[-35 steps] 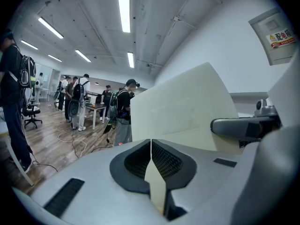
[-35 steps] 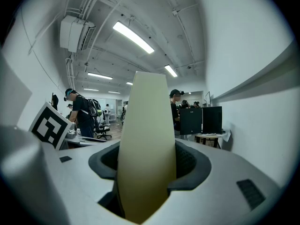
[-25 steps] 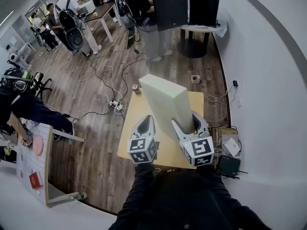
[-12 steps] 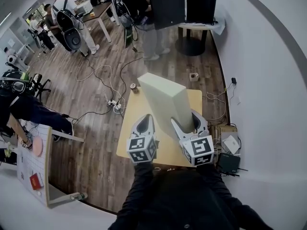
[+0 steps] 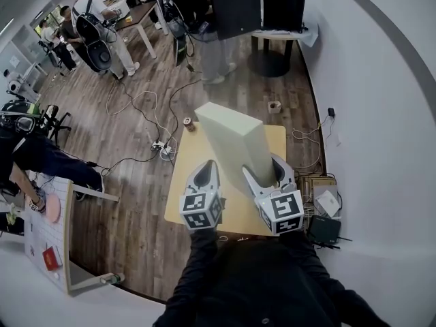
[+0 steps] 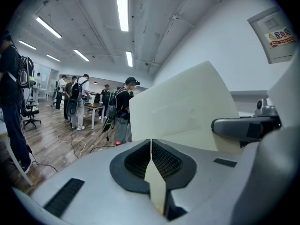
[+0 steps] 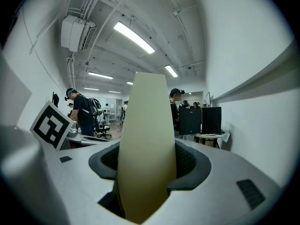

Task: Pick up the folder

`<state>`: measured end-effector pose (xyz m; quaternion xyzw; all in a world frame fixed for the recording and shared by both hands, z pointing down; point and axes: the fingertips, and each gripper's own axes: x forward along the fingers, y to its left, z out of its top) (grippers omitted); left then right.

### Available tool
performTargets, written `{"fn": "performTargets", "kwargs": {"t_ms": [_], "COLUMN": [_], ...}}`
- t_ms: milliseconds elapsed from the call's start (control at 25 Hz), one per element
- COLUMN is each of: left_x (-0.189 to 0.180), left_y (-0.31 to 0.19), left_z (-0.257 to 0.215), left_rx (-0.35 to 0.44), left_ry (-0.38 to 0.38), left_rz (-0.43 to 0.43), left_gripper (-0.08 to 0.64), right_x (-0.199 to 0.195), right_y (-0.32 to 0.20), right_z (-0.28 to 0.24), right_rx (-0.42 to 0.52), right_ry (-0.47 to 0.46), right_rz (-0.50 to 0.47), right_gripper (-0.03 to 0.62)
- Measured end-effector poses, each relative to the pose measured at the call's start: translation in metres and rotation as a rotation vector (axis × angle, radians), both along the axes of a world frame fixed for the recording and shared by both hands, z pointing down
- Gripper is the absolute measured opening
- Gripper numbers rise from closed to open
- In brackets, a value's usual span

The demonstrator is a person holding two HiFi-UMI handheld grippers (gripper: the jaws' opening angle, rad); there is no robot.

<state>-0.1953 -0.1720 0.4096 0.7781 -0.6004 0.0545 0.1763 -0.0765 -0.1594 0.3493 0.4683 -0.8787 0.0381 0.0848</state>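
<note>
The right gripper (image 5: 267, 176) has its jaws partway apart and pressed on both faces of the thick, pale-cream, box-shaped folder (image 5: 235, 145). It grips the narrow near edge, so the body stands on end, reaching toward 11 o'clock from the jaws over the light wooden table (image 5: 180, 157). That edge grip likely suits a folder too broad to span flat. The left gripper (image 5: 204, 174), just beside the folder at its 9 o'clock, has its jaws together on nothing, probably ready to steady the tall load. Whether the folder's foot clears the table I cannot tell.
</note>
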Motion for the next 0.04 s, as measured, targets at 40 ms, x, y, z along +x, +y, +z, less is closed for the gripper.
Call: {"fn": "performTargets", "kwargs": {"t_ms": [40], "left_x": [0.0006], "left_y": [-0.0006], "left_z": [0.0004], "left_rx": [0.000], "left_ry": [0.000], "left_rz": [0.001], "left_gripper": [0.040], "right_x": [0.0003], "right_y": [-0.0006], "right_z": [0.0005], "right_rx": [0.000], "right_ry": [0.001], "right_rz": [0.000], "right_gripper": [0.285]}}
